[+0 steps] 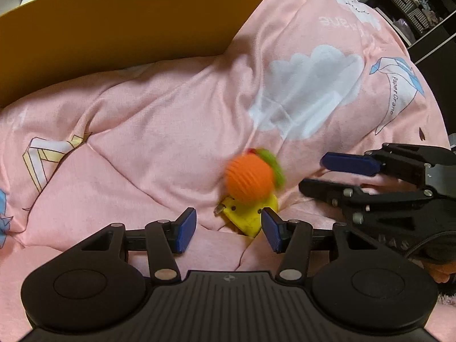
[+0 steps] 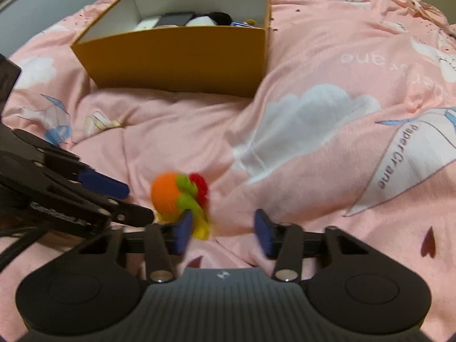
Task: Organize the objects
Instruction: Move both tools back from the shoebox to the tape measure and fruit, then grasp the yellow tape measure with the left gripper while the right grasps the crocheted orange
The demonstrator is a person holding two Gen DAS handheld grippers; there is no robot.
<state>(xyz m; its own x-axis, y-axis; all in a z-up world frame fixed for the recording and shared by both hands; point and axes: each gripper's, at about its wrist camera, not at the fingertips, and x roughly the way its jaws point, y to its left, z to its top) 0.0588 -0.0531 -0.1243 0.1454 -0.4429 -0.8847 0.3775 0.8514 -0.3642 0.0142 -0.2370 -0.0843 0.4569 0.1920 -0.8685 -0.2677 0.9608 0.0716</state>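
Observation:
An orange knitted ball toy (image 1: 248, 179) with green and red trim lies on the pink quilt, on top of a yellow tape measure (image 1: 247, 218). My left gripper (image 1: 228, 229) is open, its blue pads just in front of the tape measure, empty. My right gripper (image 2: 221, 231) is open and empty; the toy (image 2: 178, 193) sits by its left pad. In the left wrist view the right gripper (image 1: 319, 173) is open at the right of the toy. In the right wrist view the left gripper (image 2: 131, 202) reaches in from the left.
An open orange cardboard box (image 2: 182, 54) with white inside stands on the quilt (image 2: 313, 114) behind the toy, holding several dark and white items. Its side wall (image 1: 114, 28) fills the upper left of the left wrist view. Dark shelves (image 1: 421, 14) stand beyond the bed.

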